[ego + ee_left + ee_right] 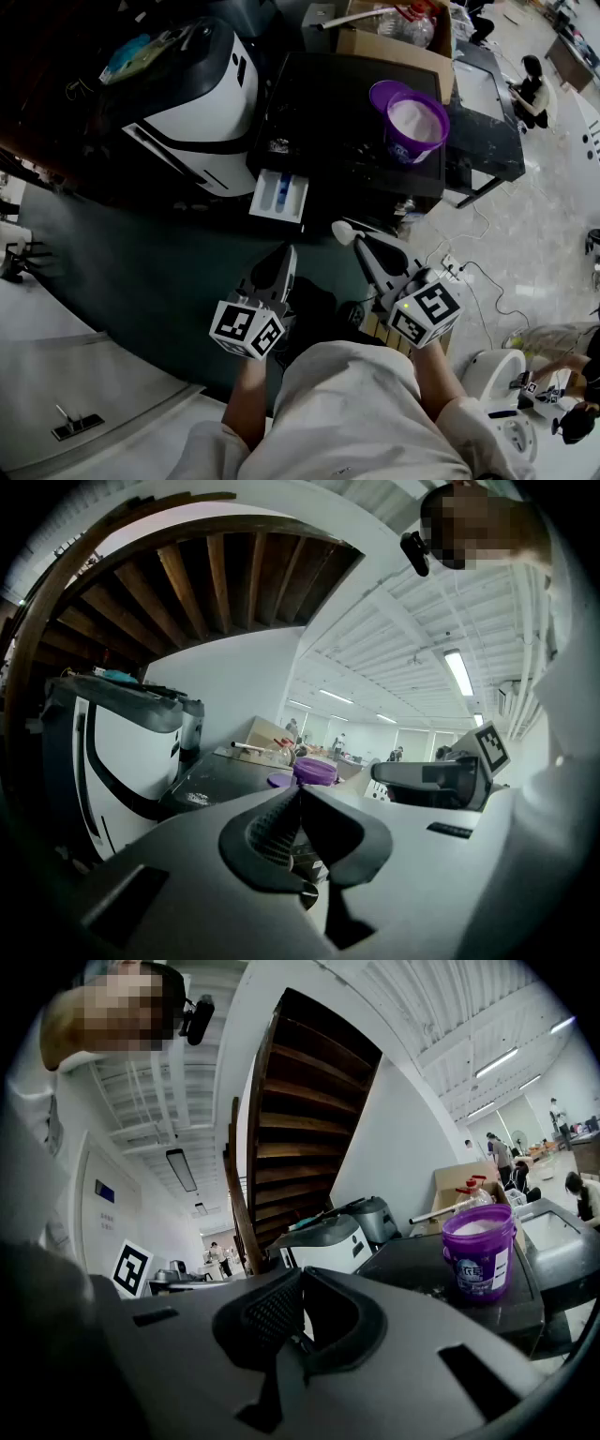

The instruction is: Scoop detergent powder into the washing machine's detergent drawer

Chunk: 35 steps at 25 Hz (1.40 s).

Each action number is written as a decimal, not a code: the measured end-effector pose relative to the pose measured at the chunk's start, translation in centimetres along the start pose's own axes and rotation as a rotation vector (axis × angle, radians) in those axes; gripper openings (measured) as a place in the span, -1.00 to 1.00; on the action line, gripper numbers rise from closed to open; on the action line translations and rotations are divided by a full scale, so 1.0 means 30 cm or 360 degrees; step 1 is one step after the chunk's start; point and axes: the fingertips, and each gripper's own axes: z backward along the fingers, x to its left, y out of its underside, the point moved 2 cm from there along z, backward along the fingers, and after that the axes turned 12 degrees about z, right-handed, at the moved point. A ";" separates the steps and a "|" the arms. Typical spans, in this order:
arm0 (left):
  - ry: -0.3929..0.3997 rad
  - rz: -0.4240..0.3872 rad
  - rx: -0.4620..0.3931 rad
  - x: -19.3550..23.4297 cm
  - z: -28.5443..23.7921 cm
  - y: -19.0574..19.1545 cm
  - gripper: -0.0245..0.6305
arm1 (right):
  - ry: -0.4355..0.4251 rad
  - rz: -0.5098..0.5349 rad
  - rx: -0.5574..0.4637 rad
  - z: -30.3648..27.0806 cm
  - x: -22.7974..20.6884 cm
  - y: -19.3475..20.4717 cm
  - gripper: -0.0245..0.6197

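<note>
Left gripper point(284, 253): jaws pressed together, empty, parked low. Right gripper point(361, 246): pinching what looks like a white scoop point(342, 232), bowl forward and ready to dip. Detergent drawer point(278, 197): pulled open at the washing machine point(328, 112) top's front-left corner. Purple powder tub point(408, 150): lid off near the right edge, probably the next reach.

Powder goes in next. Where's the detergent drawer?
Head view, left of centre: the detergent drawer sticks out from the washing machine's front, lower-left of the purple tub, upper-left of the white scoop.
</note>
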 end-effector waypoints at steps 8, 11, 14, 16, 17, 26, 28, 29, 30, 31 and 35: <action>0.0022 -0.0016 0.0013 -0.058 0.029 0.026 -0.86 | 0.0006 -0.0010 0.0007 0.043 0.026 0.019 -0.89; 0.0028 -0.0027 0.0018 -0.073 0.032 0.037 -0.86 | -0.0017 0.0012 0.0012 0.052 0.038 0.021 -0.89; 0.0032 -0.0041 0.0026 -0.087 0.032 0.045 -0.86 | -0.0042 0.0018 -0.0003 0.059 0.047 0.013 -0.88; 0.0032 -0.0044 0.0029 -0.093 0.030 0.048 -0.86 | -0.0040 0.0017 -0.0004 0.061 0.047 0.009 -0.88; 0.0032 -0.0043 0.0032 -0.096 0.030 0.049 -0.86 | -0.0039 0.0018 -0.0002 0.062 0.047 0.009 -0.88; 0.0054 -0.0050 0.0051 -0.111 0.006 0.043 -0.86 | 0.0002 -0.0032 -0.0048 0.079 0.014 0.002 -0.89; 0.0062 -0.0048 0.0061 -0.109 -0.003 0.045 -0.86 | 0.0022 -0.0049 -0.0044 0.083 -0.001 0.005 -0.88; 0.0066 -0.0048 0.0068 -0.108 -0.010 0.047 -0.86 | 0.0031 -0.0054 -0.0044 0.086 -0.010 0.006 -0.89; 0.0070 -0.0048 0.0074 -0.108 -0.018 0.050 -0.86 | 0.0039 -0.0059 -0.0046 0.089 -0.019 0.006 -0.89; 0.0075 -0.0050 0.0079 -0.107 -0.028 0.052 -0.86 | 0.0050 -0.0062 -0.0049 0.092 -0.031 0.006 -0.89; 0.0113 -0.0055 0.0087 -0.111 -0.073 0.039 -0.86 | 0.0122 -0.0051 -0.0053 0.099 -0.087 -0.006 -0.88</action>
